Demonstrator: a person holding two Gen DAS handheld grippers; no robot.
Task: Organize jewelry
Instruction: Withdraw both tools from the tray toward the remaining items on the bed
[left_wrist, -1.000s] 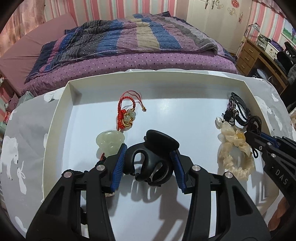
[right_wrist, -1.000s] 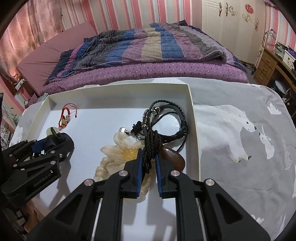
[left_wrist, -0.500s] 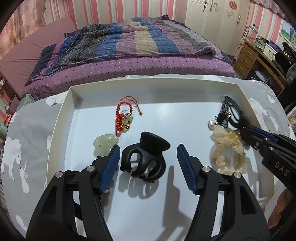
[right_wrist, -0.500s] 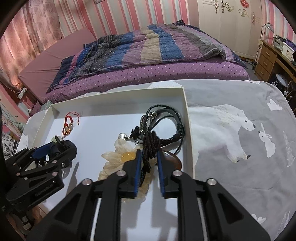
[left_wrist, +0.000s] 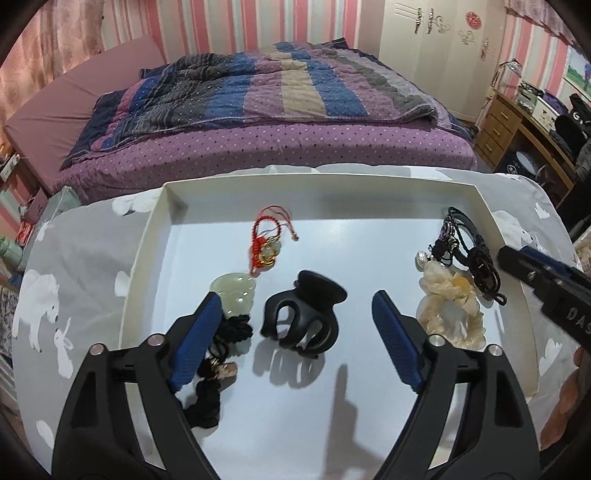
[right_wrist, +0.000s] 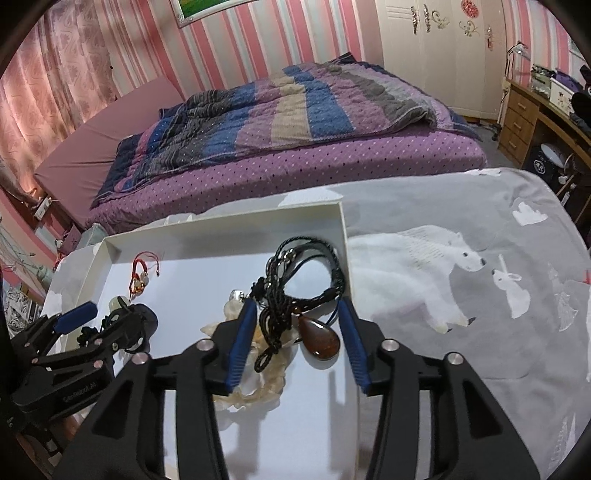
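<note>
Both claws gape: left claw (left_wrist: 295, 332) straddles the clip (left_wrist: 303, 319); right claw (right_wrist: 299, 339) straddles the cord (right_wrist: 275, 325), which runs away from it.

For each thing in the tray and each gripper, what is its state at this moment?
left gripper: open, holds nothing.
right gripper: open, holds nothing.
black hair claw: free on the tray floor, between the left fingers, untouched.
black cord necklace: lying loose, brown pendant beside it.
cream scrunchie: flat, partly under the cord.
red string bracelet: lying flat.
jade pendant: lying beside the left finger.
white tray: open, no lid.
</note>
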